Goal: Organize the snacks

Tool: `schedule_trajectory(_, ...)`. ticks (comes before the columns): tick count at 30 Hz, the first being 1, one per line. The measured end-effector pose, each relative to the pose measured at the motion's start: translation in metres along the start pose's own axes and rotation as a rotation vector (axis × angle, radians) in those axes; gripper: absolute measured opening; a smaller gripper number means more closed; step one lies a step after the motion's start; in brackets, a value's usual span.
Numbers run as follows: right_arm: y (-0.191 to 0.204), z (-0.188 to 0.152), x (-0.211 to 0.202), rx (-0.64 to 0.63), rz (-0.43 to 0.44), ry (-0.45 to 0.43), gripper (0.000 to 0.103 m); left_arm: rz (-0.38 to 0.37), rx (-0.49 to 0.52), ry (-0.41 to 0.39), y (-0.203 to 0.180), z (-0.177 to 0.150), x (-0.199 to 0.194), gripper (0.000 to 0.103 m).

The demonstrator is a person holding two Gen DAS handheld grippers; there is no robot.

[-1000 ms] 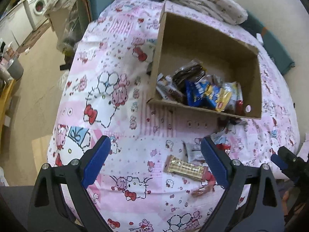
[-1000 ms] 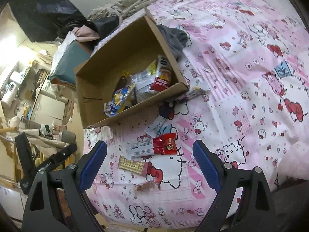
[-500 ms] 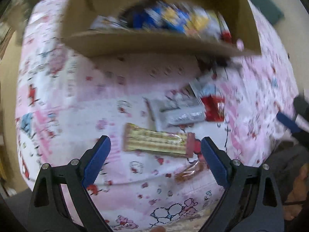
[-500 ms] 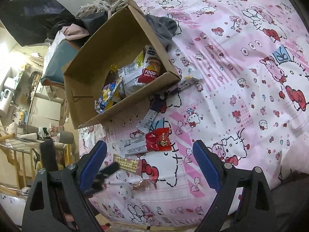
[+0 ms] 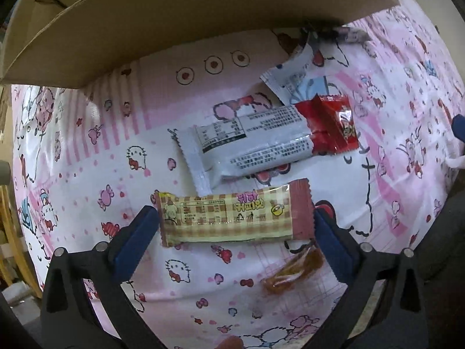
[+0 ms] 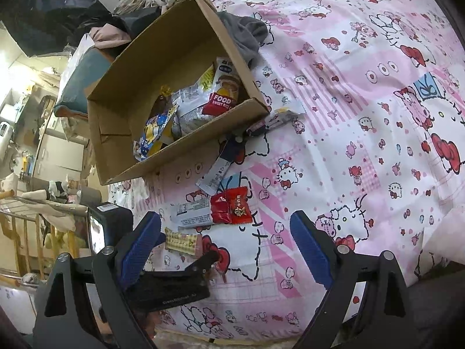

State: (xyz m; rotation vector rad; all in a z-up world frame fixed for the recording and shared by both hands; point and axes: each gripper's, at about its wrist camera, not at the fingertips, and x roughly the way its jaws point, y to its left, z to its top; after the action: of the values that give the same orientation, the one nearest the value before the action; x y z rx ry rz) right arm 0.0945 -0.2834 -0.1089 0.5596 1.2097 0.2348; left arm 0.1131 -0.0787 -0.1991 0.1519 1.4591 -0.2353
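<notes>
A yellow checked snack bar (image 5: 229, 218) lies flat on the pink cartoon bedspread (image 5: 87, 151). My left gripper (image 5: 235, 213) points straight down over it. Its jaws are opening, with one blue pad just off each end of the bar. Beyond the bar lie a white wrapper (image 5: 250, 142), a red packet (image 5: 331, 128) and another white packet (image 5: 293, 78). An amber candy (image 5: 293, 273) sits by the right finger. In the right wrist view my right gripper (image 6: 225, 224) hangs open above the same snacks, holding nothing. The cardboard box (image 6: 186, 151) holds several snacks.
The box's front wall (image 5: 174, 14) stands right behind the loose snacks. A grey cloth (image 6: 250, 35) lies against the box's far side, and small wrappers (image 6: 273, 119) sit at its near corner. The bed's edge and room furniture are at the left.
My left gripper came down from above the box to the yellow bar, rolled, and its jaws spread wider. The right gripper stayed about where it was.
</notes>
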Motion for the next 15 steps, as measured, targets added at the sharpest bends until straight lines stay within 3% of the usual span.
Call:
schedule_trajectory(6, -0.001, 0.001, 0.000, 0.008, -0.003, 0.000, 0.093, -0.052, -0.078, -0.009, 0.008, 0.005, 0.000, 0.100)
schedule_trajectory(10, -0.002, 0.002, 0.000, 0.012, -0.007, -0.002, 0.093, -0.001, -0.072, -0.018, 0.010, -0.001, -0.005, 0.076)
schedule_trajectory(15, 0.001, 0.000, 0.001, 0.000, -0.015, -0.001, 0.093, -0.009, -0.079, -0.016, 0.020, -0.015, -0.018, 0.065)
